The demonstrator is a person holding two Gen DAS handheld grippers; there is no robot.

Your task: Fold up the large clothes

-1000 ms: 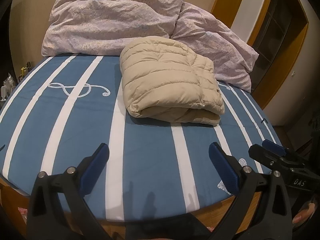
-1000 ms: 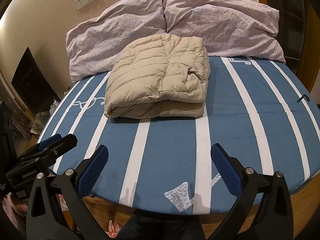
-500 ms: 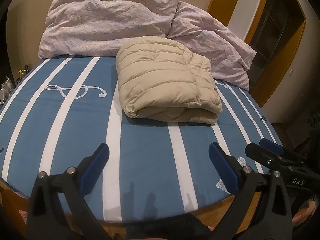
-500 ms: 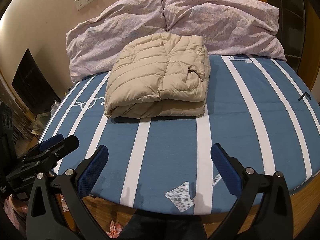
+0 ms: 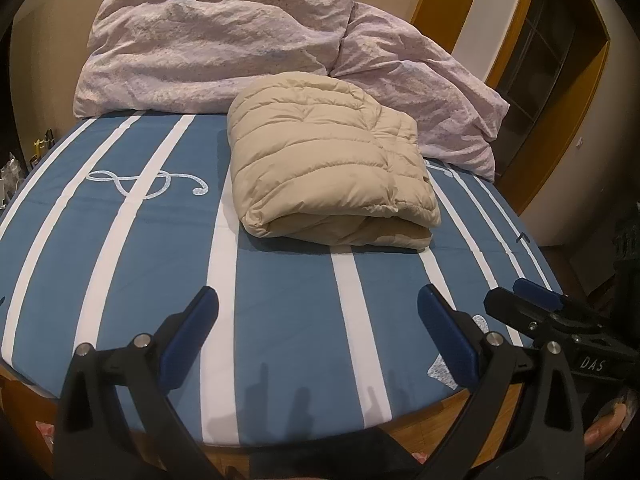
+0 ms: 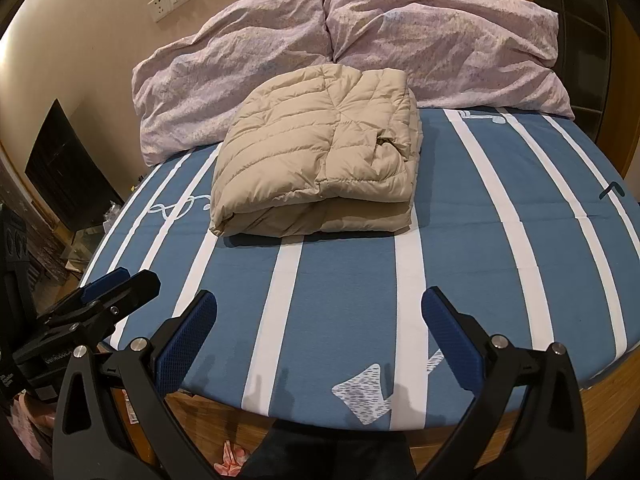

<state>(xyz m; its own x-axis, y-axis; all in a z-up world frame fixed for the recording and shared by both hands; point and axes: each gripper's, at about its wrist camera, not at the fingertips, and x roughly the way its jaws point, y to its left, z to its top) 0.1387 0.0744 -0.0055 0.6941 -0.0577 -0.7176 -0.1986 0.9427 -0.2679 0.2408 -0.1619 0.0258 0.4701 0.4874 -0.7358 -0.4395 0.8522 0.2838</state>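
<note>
The folded jacket [image 5: 332,176] lies on the bed [image 5: 280,288] toward 12 o'clock, its far edge touching the two pillows [image 5: 208,44], its rolled near edge facing the foot. Striped sheet lies bare from that edge to the bed's wooden rim at 6 o'clock, and to 3 and 9 o'clock. The left tool [image 5: 318,330] and right tool [image 6: 320,334] hang over the foot edge side by side, both released with jaws wide and holding nothing.

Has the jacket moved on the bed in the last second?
No. The jacket keeps its place against the pillows and white stripes; only the camera shifted slightly.
</note>
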